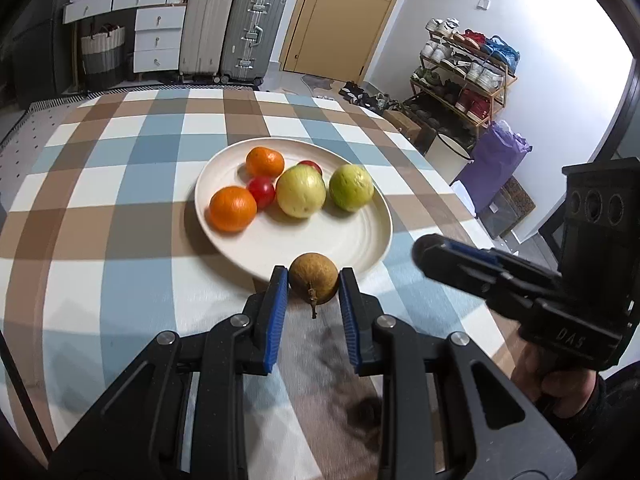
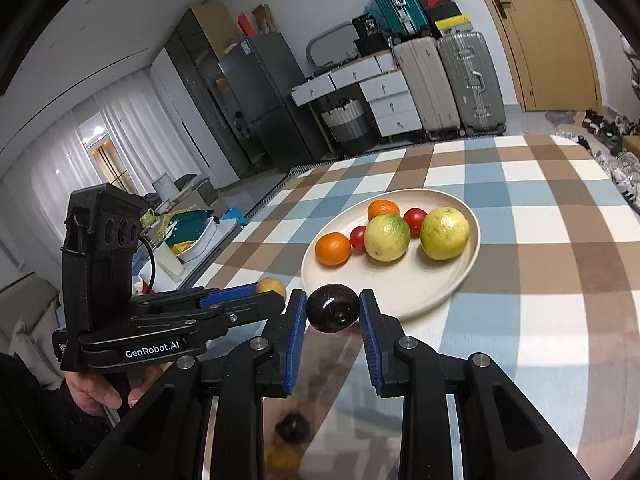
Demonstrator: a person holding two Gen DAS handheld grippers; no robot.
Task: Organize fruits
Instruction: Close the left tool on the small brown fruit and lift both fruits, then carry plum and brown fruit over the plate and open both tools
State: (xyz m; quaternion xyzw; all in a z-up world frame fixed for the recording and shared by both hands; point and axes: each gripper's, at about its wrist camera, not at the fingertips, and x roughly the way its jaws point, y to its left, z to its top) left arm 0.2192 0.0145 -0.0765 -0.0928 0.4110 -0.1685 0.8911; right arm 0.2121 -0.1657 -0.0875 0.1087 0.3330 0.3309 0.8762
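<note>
A cream plate [image 1: 360,236] [image 2: 440,288] on the checked tablecloth holds two oranges [image 1: 233,208] [image 2: 333,249], two red tomatoes [image 1: 261,192] [image 2: 415,220] and two yellow-green guavas [image 1: 301,195] [image 2: 387,237]. My left gripper [image 1: 314,286] is shut on a brown round fruit with a stem [image 1: 314,282], held just above the plate's near rim; it also shows in the right wrist view [image 2: 272,286]. My right gripper [image 2: 333,310] is shut on a dark purple plum [image 2: 333,308] near the plate's near-left rim. The right gripper also shows in the left wrist view [image 1: 428,248].
The table [image 1: 120,200] has a blue, brown and white checked cloth. Suitcases [image 1: 252,32], white drawers and a door stand beyond the far edge. A shoe rack [image 1: 464,76] and a purple bag stand to the right. A fridge [image 2: 256,104] and clutter are at the left.
</note>
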